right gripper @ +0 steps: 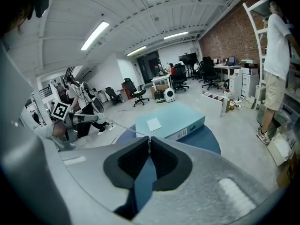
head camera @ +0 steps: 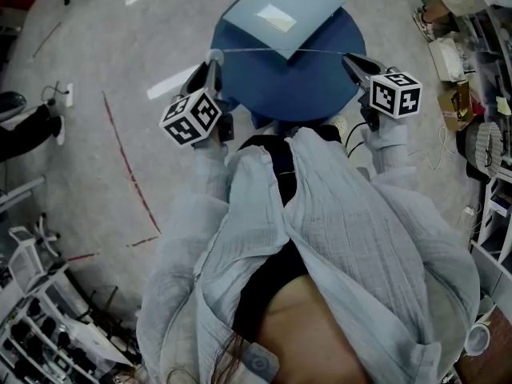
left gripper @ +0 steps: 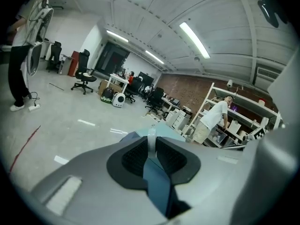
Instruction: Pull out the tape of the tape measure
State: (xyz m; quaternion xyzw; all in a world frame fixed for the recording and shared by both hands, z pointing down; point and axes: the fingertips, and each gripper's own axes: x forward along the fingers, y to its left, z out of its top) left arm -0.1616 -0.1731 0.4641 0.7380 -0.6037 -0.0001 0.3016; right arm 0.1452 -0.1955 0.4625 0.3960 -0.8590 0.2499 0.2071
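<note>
A thin tape (head camera: 280, 51) runs taut between my two grippers, above the round blue table (head camera: 264, 94). My left gripper (head camera: 214, 58) is shut on a narrow white piece of the tape measure (left gripper: 151, 142), which stands pinched between its dark pads. My right gripper (head camera: 350, 59) is shut on the other end of the tape (right gripper: 148, 139). From there the tape (right gripper: 126, 128) leads off to the left gripper, whose marker cube (right gripper: 60, 110) shows at the left. Both grippers are held up at chest height, roughly level with each other.
A light blue binder box (head camera: 280, 14) with a paper slip lies on the blue table. A person (right gripper: 276, 55) stands at shelving (left gripper: 243, 111) to the right. Office chairs (left gripper: 83, 74) and desks stand farther back. A red line (head camera: 128, 162) marks the floor.
</note>
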